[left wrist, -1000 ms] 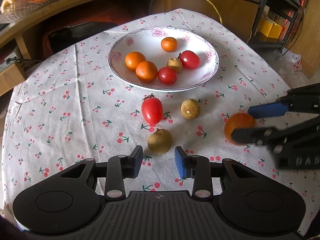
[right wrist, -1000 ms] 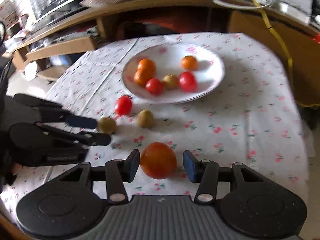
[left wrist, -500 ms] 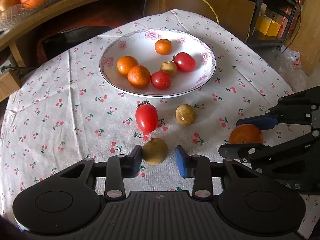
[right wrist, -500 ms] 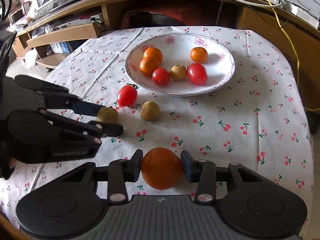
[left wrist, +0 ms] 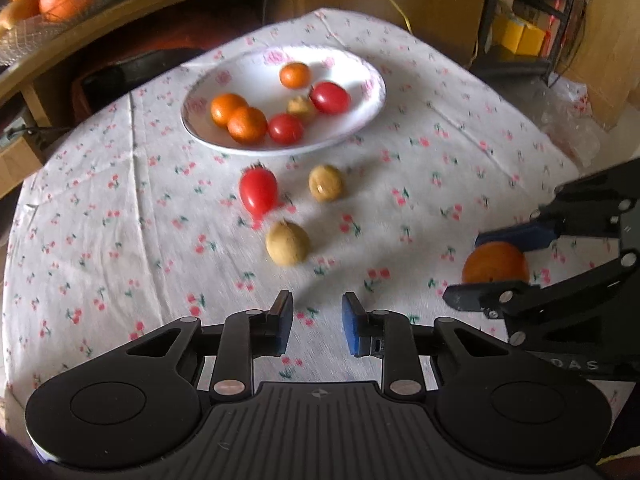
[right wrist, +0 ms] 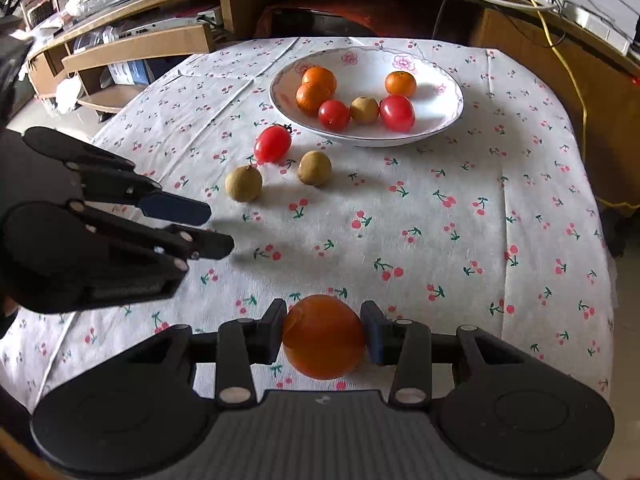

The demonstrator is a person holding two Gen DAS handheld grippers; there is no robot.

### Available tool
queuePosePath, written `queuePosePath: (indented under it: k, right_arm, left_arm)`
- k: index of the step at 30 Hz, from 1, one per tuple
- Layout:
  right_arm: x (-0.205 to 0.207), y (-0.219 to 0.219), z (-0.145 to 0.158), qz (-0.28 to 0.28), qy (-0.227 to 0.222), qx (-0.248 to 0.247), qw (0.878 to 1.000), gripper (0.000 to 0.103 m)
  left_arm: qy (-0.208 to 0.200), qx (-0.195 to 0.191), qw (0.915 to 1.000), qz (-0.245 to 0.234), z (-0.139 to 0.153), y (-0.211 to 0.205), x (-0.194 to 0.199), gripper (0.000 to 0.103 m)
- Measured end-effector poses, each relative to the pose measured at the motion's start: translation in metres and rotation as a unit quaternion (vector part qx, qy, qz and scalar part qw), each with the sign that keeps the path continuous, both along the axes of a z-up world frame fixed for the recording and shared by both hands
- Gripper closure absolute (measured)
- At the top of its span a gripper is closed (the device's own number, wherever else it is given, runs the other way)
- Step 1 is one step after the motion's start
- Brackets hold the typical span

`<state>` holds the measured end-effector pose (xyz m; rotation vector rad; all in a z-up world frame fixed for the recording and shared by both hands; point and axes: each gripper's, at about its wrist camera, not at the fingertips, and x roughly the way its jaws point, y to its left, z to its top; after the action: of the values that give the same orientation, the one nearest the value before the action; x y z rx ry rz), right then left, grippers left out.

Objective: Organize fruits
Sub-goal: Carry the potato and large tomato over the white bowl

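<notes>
Right tongs [right wrist: 325,334]: clamped on orange [right wrist: 325,337], lower centre of frame. Left tongs [left wrist: 317,327]: parted, empty. We lift clear, then release low over plate [right wrist: 448,120], upper centre.

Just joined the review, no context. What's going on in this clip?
A person with a handheld gripper in each hand is sorting fruit into a white bowl on a cherry-print tablecloth. The right gripper is shut on an orange. The left gripper is open and empty, short of the nearest brown fruit. The bowl holds three oranges, two tomatoes and one brown fruit. A tomato and two brown fruits lie loose on the cloth.
</notes>
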<state>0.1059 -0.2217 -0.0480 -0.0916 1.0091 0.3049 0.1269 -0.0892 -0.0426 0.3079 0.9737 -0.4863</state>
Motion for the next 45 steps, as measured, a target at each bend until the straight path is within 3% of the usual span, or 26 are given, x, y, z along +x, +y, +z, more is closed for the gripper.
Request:
queuePosePath:
  k: [9,16,22,27,45]
  right_arm:
    - [-0.001,-0.006,-0.001,-0.001,0.007,0.016,1.000,0.060]
    - [-0.001,-0.011,0.000,-0.002,0.009,0.023,1.000,0.059]
    - [-0.002,-0.018,0.001,-0.006,0.015,0.041,0.999,0.061]
    - [-0.004,-0.016,0.001,-0.007,0.012,0.036,0.999,0.062]
    - [0.021,-0.027,0.022,-0.074,-0.025,0.051,0.996,0.062]
  left_arm:
    - [-0.010,-0.013,0.9996,0.025,0.006,0.004,0.016,0.056]
    - [-0.009,-0.023,0.9990,0.037,-0.001,-0.001,0.031,0.056]
    - [-0.012,-0.022,0.9989,0.039,-0.002,-0.007,0.035,0.057]
    - [-0.008,-0.015,0.9992,0.037,-0.001,-0.005,0.029,0.068]
    - [-0.014,-0.040,0.9981,0.045,0.018,-0.010,0.012,0.069]
